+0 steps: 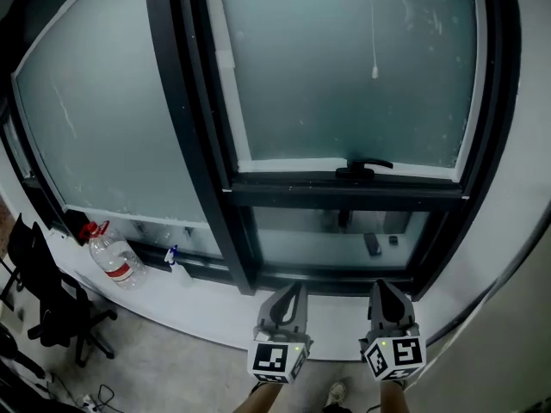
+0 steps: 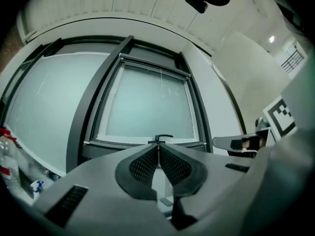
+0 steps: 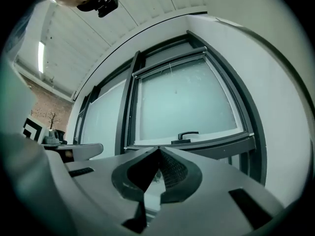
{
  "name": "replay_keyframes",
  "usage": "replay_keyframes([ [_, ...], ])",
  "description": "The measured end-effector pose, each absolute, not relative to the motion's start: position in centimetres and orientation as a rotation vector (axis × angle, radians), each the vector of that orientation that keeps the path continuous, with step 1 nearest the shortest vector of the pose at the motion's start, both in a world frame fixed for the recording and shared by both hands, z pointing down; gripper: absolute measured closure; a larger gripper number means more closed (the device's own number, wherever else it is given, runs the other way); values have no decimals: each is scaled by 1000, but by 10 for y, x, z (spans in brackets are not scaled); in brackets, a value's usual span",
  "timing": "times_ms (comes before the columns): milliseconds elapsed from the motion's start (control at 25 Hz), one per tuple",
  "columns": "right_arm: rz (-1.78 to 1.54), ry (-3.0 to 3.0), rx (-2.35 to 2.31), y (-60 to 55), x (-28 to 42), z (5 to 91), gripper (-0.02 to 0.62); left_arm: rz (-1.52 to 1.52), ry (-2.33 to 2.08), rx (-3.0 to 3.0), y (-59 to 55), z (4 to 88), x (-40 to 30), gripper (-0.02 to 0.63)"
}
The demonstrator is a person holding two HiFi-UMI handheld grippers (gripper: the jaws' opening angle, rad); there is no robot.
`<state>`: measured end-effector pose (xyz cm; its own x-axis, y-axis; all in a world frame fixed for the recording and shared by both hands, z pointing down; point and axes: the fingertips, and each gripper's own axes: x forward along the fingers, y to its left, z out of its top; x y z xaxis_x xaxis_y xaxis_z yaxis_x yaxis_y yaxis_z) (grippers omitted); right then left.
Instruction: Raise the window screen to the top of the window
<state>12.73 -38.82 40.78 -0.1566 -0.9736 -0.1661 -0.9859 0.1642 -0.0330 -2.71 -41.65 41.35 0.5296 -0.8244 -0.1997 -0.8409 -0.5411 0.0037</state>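
Observation:
The window [image 1: 344, 67] has a dark frame and a frosted pane with a pale border that reaches down to a black handle [image 1: 362, 170]. A thin cord with a small bead [image 1: 374, 73] hangs in front of the pane. Both grippers hover low, short of the sill and below the handle. My left gripper [image 1: 295, 289] is shut with nothing in it, its tips meeting in the left gripper view [image 2: 158, 146]. My right gripper [image 1: 380, 286] is likewise shut and empty [image 3: 158, 149]. Both point at the window, with the handle [image 2: 160, 139] [image 3: 186, 135] just above the tips.
A white sill [image 1: 215, 312] runs under the window. On it at the left stand a water bottle with a red cap [image 1: 112, 256] and a small blue spray bottle [image 1: 172, 255]. A black office chair [image 1: 43, 304] is at the lower left. A shoe [image 1: 337, 392] shows below.

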Motion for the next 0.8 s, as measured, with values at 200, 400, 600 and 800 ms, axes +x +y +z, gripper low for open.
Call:
replay_keyframes([
  [200, 118, 2292, -1942, -346, 107, 407, 588, 314, 1453, -2645, -379, 402, -45, 592],
  [400, 156, 2297, -1968, -300, 105, 401, 588, 341, 1477, -2664, -343, 403, -45, 592],
  [600, 123, 2274, -2015, -246, 133, 409, 588, 312, 1484, -2676, -293, 407, -24, 594],
  [800, 101, 2303, -2016, -182, 154, 422, 588, 272, 1530, -2660, -231, 417, -12, 593],
])
